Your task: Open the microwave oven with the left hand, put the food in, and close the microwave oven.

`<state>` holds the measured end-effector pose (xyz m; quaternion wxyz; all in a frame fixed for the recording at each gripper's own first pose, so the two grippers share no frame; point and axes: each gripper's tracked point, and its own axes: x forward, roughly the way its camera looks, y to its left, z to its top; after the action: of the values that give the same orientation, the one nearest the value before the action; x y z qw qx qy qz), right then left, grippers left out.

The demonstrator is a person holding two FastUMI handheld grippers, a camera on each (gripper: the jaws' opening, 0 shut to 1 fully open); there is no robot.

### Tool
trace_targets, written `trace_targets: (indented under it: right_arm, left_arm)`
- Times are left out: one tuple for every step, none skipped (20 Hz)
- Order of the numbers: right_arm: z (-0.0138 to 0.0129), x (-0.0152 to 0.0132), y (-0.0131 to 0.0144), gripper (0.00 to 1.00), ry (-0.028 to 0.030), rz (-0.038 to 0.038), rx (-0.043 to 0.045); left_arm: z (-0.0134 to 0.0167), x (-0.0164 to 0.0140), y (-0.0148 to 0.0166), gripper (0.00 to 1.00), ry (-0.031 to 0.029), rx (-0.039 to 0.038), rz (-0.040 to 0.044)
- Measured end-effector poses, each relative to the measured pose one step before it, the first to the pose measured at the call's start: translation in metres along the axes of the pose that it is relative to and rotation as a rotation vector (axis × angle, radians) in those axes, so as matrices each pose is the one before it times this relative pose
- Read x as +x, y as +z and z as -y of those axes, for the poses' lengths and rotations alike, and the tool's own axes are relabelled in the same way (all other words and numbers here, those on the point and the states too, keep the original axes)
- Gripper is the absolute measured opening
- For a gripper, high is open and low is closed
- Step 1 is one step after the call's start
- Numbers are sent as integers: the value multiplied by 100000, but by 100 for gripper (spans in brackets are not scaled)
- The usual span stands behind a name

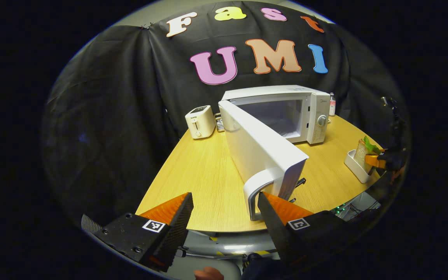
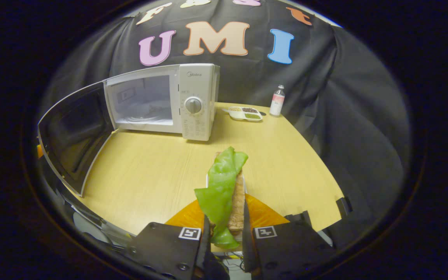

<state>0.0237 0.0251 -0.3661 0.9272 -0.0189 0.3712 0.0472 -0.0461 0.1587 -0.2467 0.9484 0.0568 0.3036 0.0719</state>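
Door open, sandwich gripped
Right gripper [image 2: 224,229] pinches the soft, floppy sandwich [image 2: 231,194] by its flat sides; left gripper [image 1: 224,206] gapes wide beside the door handle [image 1: 256,190]

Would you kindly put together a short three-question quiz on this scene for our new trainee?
1. True or false: the microwave door is open.
2. What is the right tool shut on?
A. the bottle
B. the sandwich with a lettuce leaf
C. the toaster
3. Fill in: the left tool is open, and one of its fingers sits right by the door's ____.

Key
1. True.
2. B; the sandwich stands upright between both fingers, over a white tray.
3. Handle.
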Motion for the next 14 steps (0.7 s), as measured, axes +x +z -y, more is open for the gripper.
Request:
trace_targets:
  right_arm:
    - [-81,-103,487,36,262,892,-171]
    - [112,-65,538,36,400,868,-62]
    - [-183,-80,549,36,1255,435,667]
    - [-180,-165,671,36,571,1443,1140]
    - [-103,-31,742,35,149,1073,621]
    - [-95,-54,656,29,335,1009,374]
    - [-373,28,779,29,1056,1172,1004]
    - [-489,79,700,29,1054,895,1169]
    - [-517,16,926,29,1124,1142,1054]
    - [-654,17,906,29,1461,1413,946]
    - [-851,13,1047,29,1873,1452,822]
    - [-967,27,816,29,2051,1213,629]
    - [-908,158,785,29,1943,1079,689]
    - [-1008,165,547,29,2254,806,1150]
  left_arm:
    - [254,-39,-20,98,-1441,414,387]
    - [170,-229,-78,98,-724,807,229]
    - [30,-82,-70,98,-854,782,-93]
    - [147,-69,-131,98,-953,881,35]
    - [136,-83,-157,98,-825,973,-352]
    - [57,-187,-174,98,-656,788,-219]
    - [-108,-198,106,98,-235,275,169]
    - [-3,-278,61,98,-488,95,605]
    - [61,-321,213,98,-465,106,686]
    - [-109,-206,230,98,-416,222,672]
    - [-54,-293,282,98,-114,28,817]
    - [-147,-353,493,98,-465,-870,1377]
    - [-172,-334,479,98,-32,-855,1154]
    - [-113,-321,495,98,-356,-1123,1250]
